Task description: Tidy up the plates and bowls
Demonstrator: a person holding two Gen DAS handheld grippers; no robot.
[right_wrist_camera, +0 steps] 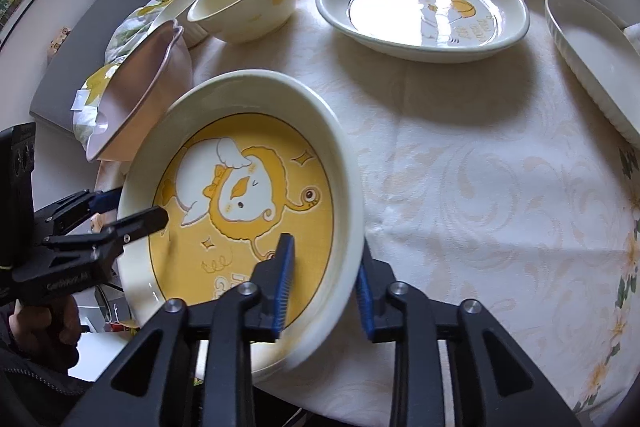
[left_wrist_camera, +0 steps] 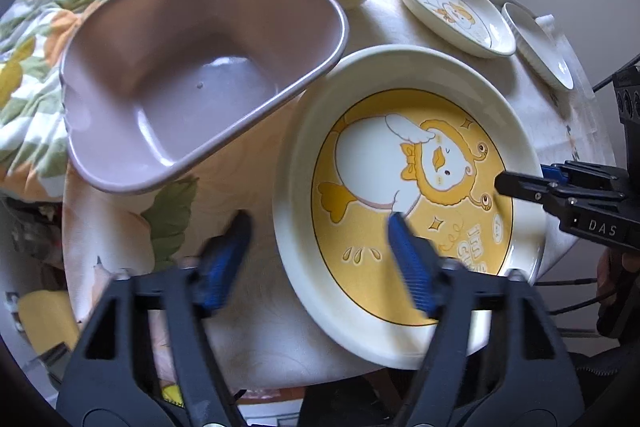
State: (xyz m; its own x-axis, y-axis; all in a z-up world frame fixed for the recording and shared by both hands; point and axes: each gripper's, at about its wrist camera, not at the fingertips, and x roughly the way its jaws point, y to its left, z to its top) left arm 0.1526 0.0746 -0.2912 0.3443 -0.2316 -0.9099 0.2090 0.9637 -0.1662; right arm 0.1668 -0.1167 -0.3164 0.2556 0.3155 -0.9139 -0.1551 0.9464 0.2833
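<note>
Judging by its glazed sheen, we take the deep round cream ceramic plate with the yellow cartoon duck print (left_wrist_camera: 408,195) for a stiff, fairly heavy, slippery and breakable piece, best pinched across its upright rim. It sits at the near edge of the table (right_wrist_camera: 480,167), which is covered in a pale embossed cloth, and partly overhangs it. Our left tool (left_wrist_camera: 320,247) stands wide open astride the plate's near rim, one blue ribbed finger over the printed floor and the other outside over the cloth, neither pressing. Our right tool (right_wrist_camera: 326,287) straddles the opposite rim with its jaws narrowly parted; the pads look just clear of the wall, so we read it as not gripping. Just beside the plate rests a mauve, matte, heart-shaped plastic bowl (left_wrist_camera: 200,79), likely light and tough. Farther back stand a cream round ceramic bowl (right_wrist_camera: 244,3), a shallower duck-printed plate (right_wrist_camera: 424,7) and a white ribbed dish (right_wrist_camera: 596,63).
</note>
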